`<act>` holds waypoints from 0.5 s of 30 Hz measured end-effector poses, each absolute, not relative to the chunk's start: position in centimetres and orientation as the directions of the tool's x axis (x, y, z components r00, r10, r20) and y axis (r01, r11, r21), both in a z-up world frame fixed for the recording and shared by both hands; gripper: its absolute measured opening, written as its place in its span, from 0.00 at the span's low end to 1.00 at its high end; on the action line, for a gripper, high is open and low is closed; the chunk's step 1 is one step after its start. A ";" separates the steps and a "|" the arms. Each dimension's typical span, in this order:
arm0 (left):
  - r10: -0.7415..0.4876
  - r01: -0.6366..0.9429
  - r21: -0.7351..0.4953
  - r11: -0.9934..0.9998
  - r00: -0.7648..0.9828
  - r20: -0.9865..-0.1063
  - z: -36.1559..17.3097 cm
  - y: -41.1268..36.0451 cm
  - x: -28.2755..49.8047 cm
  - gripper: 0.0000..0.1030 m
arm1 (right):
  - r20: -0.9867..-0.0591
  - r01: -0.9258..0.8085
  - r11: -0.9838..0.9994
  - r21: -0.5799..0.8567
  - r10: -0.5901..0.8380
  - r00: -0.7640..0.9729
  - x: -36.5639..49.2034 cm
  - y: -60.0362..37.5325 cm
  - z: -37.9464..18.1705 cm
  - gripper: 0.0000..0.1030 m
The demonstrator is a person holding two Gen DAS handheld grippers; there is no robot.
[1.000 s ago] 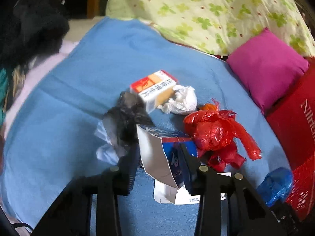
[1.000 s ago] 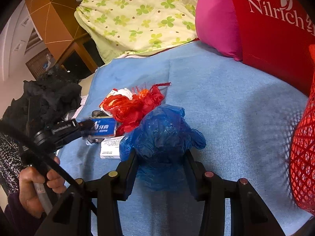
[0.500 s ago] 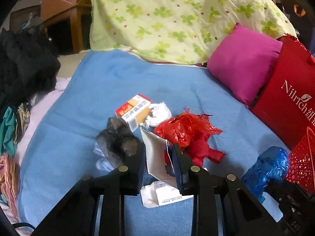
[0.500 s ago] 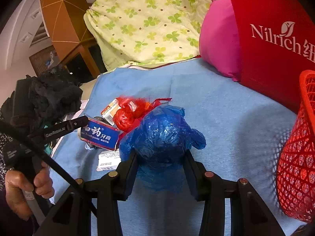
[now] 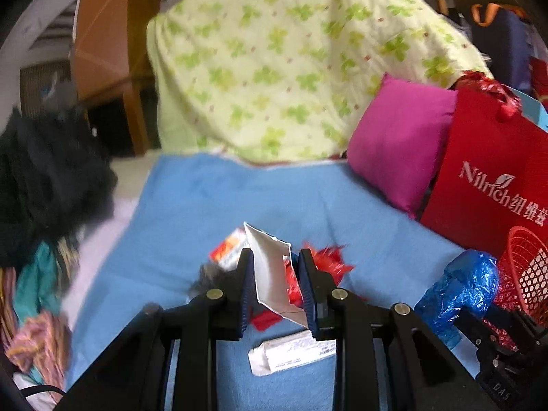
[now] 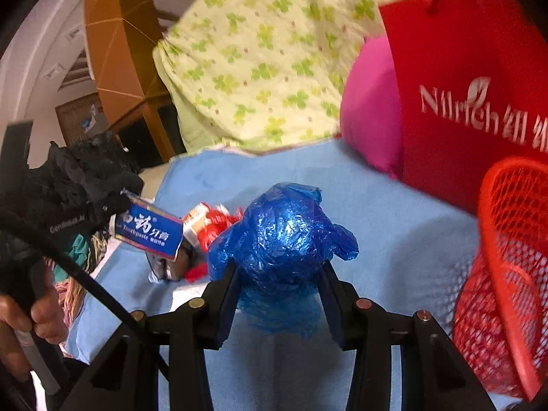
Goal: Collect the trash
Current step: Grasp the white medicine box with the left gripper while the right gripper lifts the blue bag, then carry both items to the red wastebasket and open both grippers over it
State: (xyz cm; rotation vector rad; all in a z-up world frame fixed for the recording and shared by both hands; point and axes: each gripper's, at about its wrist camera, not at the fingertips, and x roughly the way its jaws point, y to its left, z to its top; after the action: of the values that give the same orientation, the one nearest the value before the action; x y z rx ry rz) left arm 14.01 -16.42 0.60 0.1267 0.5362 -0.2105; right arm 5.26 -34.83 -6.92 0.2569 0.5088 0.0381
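Landmark: red plastic mesh basket (image 6: pixel 507 274), standing on the blue blanket (image 5: pixel 239 198) in front of the red paper bag with white lettering (image 5: pixel 489 171). Right gripper (image 6: pixel 279 274): jaws closed most of the way, both pads pressed into a crumpled blue plastic bag (image 6: pixel 281 233), which is held above the blanket just left of the basket rim, not touching it. In the left wrist view the same bag sits directly beside the basket. Left gripper (image 5: pixel 275 274): jaws narrow, clamped on a flattened blue-and-white cardboard toothpaste box (image 5: pixel 270 274), torn open end upward; box is carried clear of the blanket, well left of the basket. The person's left hand (image 6: pixel 30 311) grips the handle of that tool. Remaining trash lies on the blanket farther from the basket than both grippers: crumpled red plastic bag (image 5: pixel 325 260), orange-and-white carton (image 5: pixel 229 250), dark crumpled wrapper (image 5: pixel 212 277) (blurred), white flat printed packet (image 5: pixel 291 352). Magenta square cushion (image 5: pixel 397 144) leans against the red paper bag, behind the basket. Green clover-print quilt (image 5: pixel 291 61) piled beyond the cushion.
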 end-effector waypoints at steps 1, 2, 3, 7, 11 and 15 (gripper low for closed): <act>-0.169 0.240 0.078 0.968 0.847 -0.503 1.2 -17.0 13.6 0.27 | -0.456 0.027 0.969 0.245 0.091 0.885 4.8 -34.9 -6.5 0.46; -0.174 0.247 0.087 0.965 0.853 -0.492 1.7 -17.4 13.2 0.27 | -0.434 0.029 0.971 0.237 0.079 0.897 4.3 -35.0 -6.1 0.46; -0.180 0.256 0.099 0.962 0.859 -0.479 2.3 -18.0 12.8 0.27 | -0.413 0.033 0.972 0.232 0.068 0.908 3.8 -35.3 -5.7 0.46; -0.212 0.294 0.126 0.948 0.873 -0.439 4.3 -20.3 11.4 0.27 | -0.333 0.062 0.973 0.223 0.016 0.943 1.5 -36.7 -4.5 0.46; -0.243 0.327 0.143 0.934 0.877 -0.415 5.9 -22.8 10.5 0.27 | -0.289 0.105 0.972 0.212 -0.040 0.956 -0.2 -38.4 -3.9 0.47; -0.289 0.371 0.150 0.916 0.873 -0.393 7.2 -25.7 9.3 0.27 | -0.256 0.149 0.961 0.234 -0.087 0.963 -1.8 -40.8 -3.5 0.47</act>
State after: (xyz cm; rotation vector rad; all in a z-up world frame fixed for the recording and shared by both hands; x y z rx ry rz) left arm 9.28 -25.68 7.24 0.2254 0.3742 -0.3479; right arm -1.83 -40.83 -3.53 0.2544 0.2462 -0.1205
